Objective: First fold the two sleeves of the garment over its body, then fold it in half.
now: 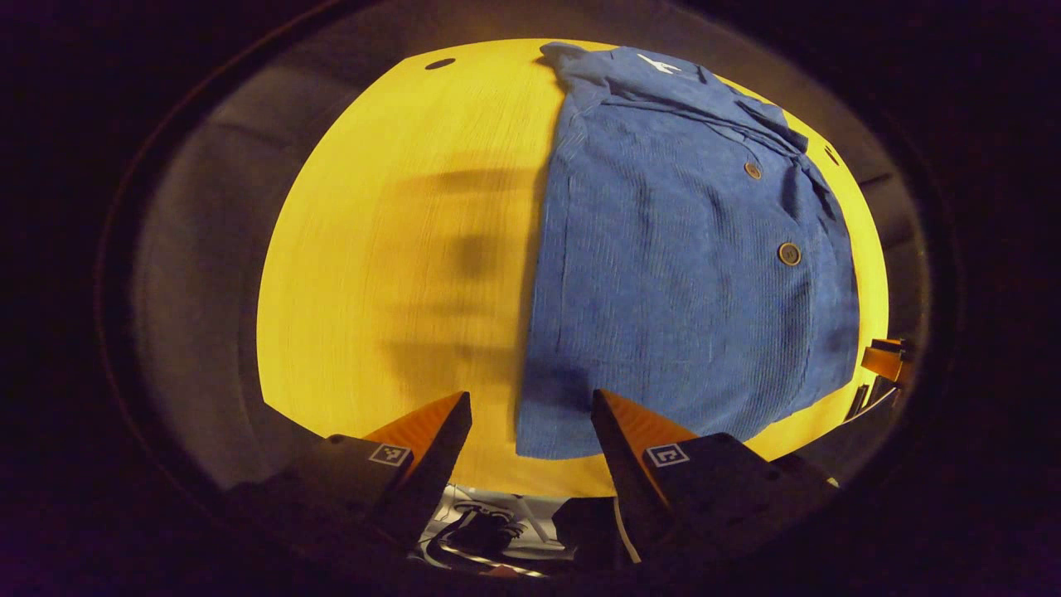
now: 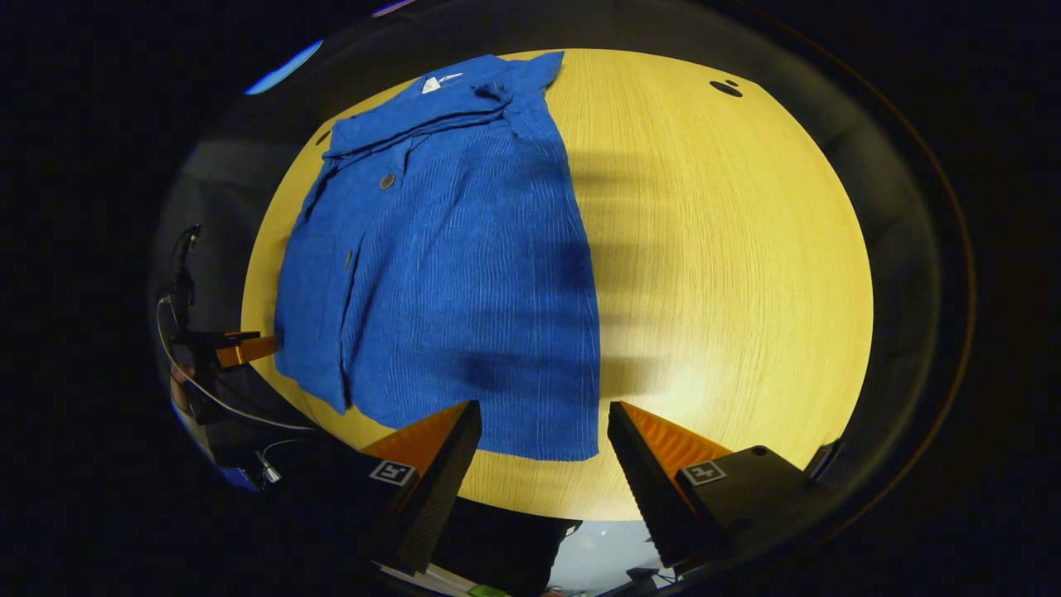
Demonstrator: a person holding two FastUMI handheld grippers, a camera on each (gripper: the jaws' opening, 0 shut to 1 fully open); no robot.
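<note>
- A round yellow table (image 1: 373,274) is lying under both grippers.
- The blue shirt (image 1: 671,274) is lying lengthwise, collar far, hem near.
- The left gripper (image 1: 530,414) and right gripper (image 2: 543,419) are hovering with fingers apart, holding nothing.

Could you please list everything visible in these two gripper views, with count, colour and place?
Garment: one, blue ribbed shirt lying flat on the table, collar at the far end, sleeves already folded in, hem toward the grippers.
Buttons: at least two, brown, along the shirt's front.
Table: one, yellow wood grain, round in these views; small dark holes near its far edge.
Left gripper: one, open, hovering above the shirt's near hem corner; seen at the left edge of the right gripper view.
Right gripper: one, open, hovering above the other near hem corner; seen at the right edge of the left gripper view.
</note>
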